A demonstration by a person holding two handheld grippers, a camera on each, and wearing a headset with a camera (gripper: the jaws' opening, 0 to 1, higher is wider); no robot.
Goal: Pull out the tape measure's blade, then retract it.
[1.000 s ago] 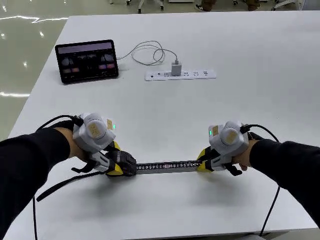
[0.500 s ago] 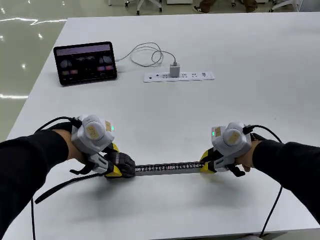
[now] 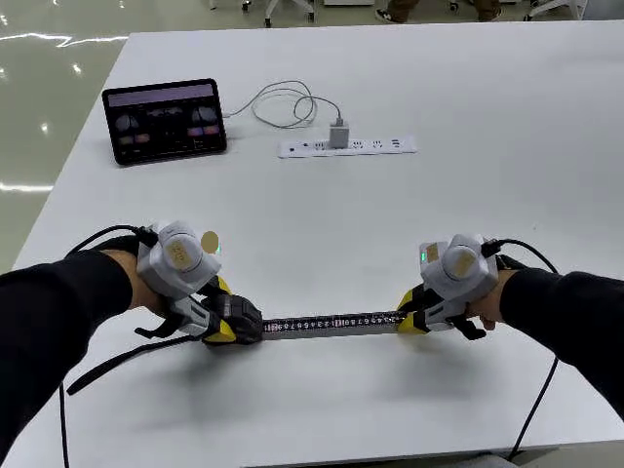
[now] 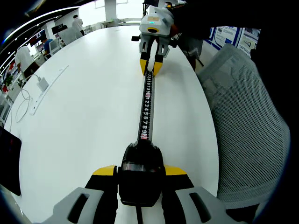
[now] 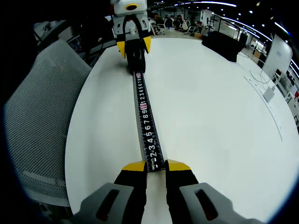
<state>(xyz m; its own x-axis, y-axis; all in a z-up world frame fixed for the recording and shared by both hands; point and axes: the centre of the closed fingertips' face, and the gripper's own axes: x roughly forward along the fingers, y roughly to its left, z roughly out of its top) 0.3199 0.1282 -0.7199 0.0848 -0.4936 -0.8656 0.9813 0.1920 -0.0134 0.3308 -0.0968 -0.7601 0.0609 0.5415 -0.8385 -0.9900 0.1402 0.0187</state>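
Note:
My left gripper [image 3: 226, 322] is shut on the black tape measure case [image 3: 242, 319], which rests on the white table [image 3: 322, 224]. In the left gripper view the case [image 4: 140, 175] sits between the yellow-tipped jaws of my left gripper [image 4: 139, 171]. The numbered blade [image 3: 331, 323] runs flat across the table to my right gripper [image 3: 408, 315], which is shut on the blade's end. The right gripper view shows the blade [image 5: 146, 128] stretching away from my right gripper [image 5: 154, 166] to the case [image 5: 135, 59]. The left gripper view shows the blade [image 4: 146, 105] reaching the far gripper [image 4: 151, 65].
A dark tablet [image 3: 164, 119] stands at the back left. A white power strip [image 3: 346, 146] with a plugged charger and coiled cable [image 3: 283, 102] lies behind the work. The table's near edge is close below the grippers. A mesh chair [image 4: 247, 121] is beside the table.
My right gripper has moved further right with the blade's end, so more blade is drawn out. The left gripper and case have stayed in place.

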